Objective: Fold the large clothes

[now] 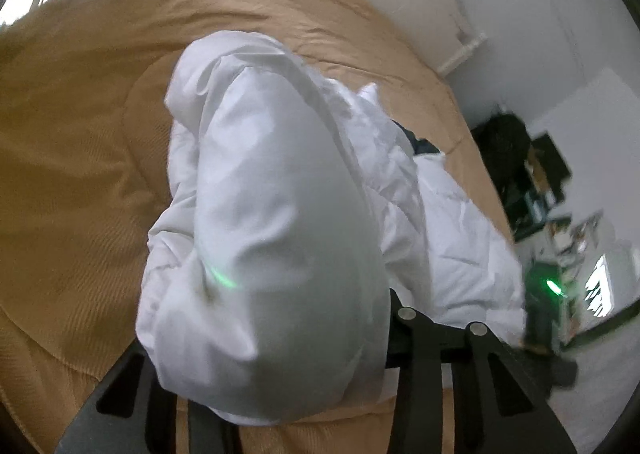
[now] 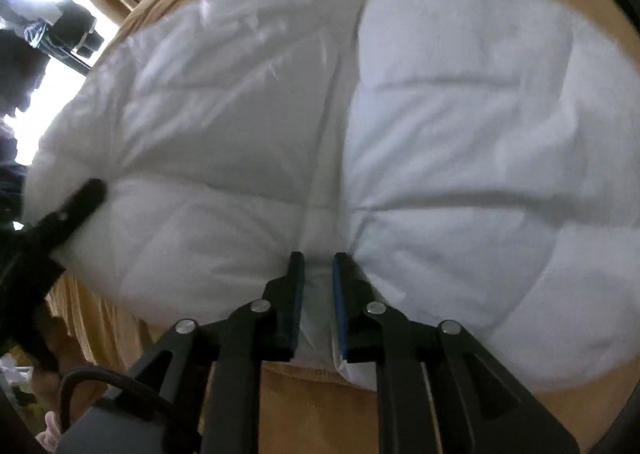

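My left tongs [image 1: 280, 394] grip a sleeve [image 1: 272, 213] of the white jacket [image 2: 320, 133] on the bed [image 2: 320, 406]. My right tongs [image 2: 318, 294] stand slightly open around its middle strip. Next, I lay the sleeve across.

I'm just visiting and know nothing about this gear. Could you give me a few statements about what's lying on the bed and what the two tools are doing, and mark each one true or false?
1. The white puffy jacket lies on a tan bedspread. True.
2. The jacket is black. False: it is white and quilted.
3. The right tool sits at the jacket's near hem, astride its front centre strip, jaws slightly apart. True.
4. The left tool is far from the jacket. False: its finger rests against the jacket's side, and a sleeve bulges up right before its camera.
5. The jacket is on a hanger. False: it lies on the bed.
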Demonstrator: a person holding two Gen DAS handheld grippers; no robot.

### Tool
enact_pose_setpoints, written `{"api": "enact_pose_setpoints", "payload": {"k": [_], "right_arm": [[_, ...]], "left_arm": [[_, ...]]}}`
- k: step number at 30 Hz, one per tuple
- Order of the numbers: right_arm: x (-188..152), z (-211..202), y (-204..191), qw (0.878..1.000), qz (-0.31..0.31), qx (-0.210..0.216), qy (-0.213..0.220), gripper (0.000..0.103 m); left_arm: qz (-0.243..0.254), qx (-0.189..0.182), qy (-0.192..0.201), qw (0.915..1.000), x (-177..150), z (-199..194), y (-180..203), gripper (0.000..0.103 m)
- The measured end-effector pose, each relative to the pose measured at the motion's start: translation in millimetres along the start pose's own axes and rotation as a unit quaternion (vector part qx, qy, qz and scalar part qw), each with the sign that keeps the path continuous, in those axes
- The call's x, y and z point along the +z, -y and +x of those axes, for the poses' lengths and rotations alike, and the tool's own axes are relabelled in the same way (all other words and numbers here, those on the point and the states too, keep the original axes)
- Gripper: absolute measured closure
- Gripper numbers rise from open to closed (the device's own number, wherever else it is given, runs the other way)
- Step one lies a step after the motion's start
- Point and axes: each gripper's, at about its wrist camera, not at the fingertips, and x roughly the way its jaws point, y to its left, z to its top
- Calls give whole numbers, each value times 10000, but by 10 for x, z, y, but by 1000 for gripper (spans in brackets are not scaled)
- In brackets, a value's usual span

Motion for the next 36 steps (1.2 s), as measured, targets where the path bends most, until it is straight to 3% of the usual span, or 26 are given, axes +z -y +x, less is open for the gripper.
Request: {"api": "enact_pose_setpoints", "payload": {"k": [4,8,13,15,17,19,20,21,22,23,25,27,28,30,32,34,36], "right_arm": [[70,218,260,9980,398,419,-244,91],[-16,98,397,9988,228,404,-134,91],[-67,146,347,9984,189,522,-104,92],[-75,88,468,9952,367,897,-122,91],[-117,-108,761,9853,700,1548,-161,90],[-200,-531,1168,9742,959,2035,193,87],[-236,-711,1318,9732,1024,2011,444,85],[-303,-984,1548,9725,1137,1835,872,75],[-383,-1217,1763,9711,1282,1585,1241,59],[-469,-1394,1949,9678,1445,1377,1530,53],[-635,-1630,2254,9602,1717,1139,1885,51],[-837,-1772,2556,9506,2002,1117,2091,51],[-927,-1798,2673,9473,2108,1150,2123,51],[-1020,-1828,2707,9438,2256,1096,2151,51],[-842,-1679,2690,9420,2355,1015,2165,51],[-820,-1761,2748,9411,2338,997,2229,51],[-752,-1963,2759,9446,2147,994,2276,51]], "left_arm": [[1165,362,299,9921,-20,-128,637,63],[1772,414,324,9828,-76,-197,1061,63],[2891,629,278,9548,-255,-174,1743,63],[3216,767,341,9432,-283,-211,1989,63],[3395,854,299,9362,-192,-127,2251,63],[3711,1023,148,9228,-232,4,2552,63],[3852,1081,104,9164,-268,63,2647,63],[4063,1157,36,9064,-338,142,2774,63],[4381,1246,-58,8903,-460,286,2963,63],[4579,1260,-124,8799,-562,396,3089,63],[4925,1290,-317,8601,-793,663,3329,63],[5159,1278,-557,8452,-1029,958,3497,60],[5209,1255,-608,8422,-1104,1060,3544,57],[5477,1267,-658,8244,-1360,1346,3658,50],[5683,1462,-592,8076,-1534,1508,3729,47],[5799,1554,-540,7979,-1619,1551,3736,47],[5842,1535,-561,7950,-1633,1539,3725,47]]}}
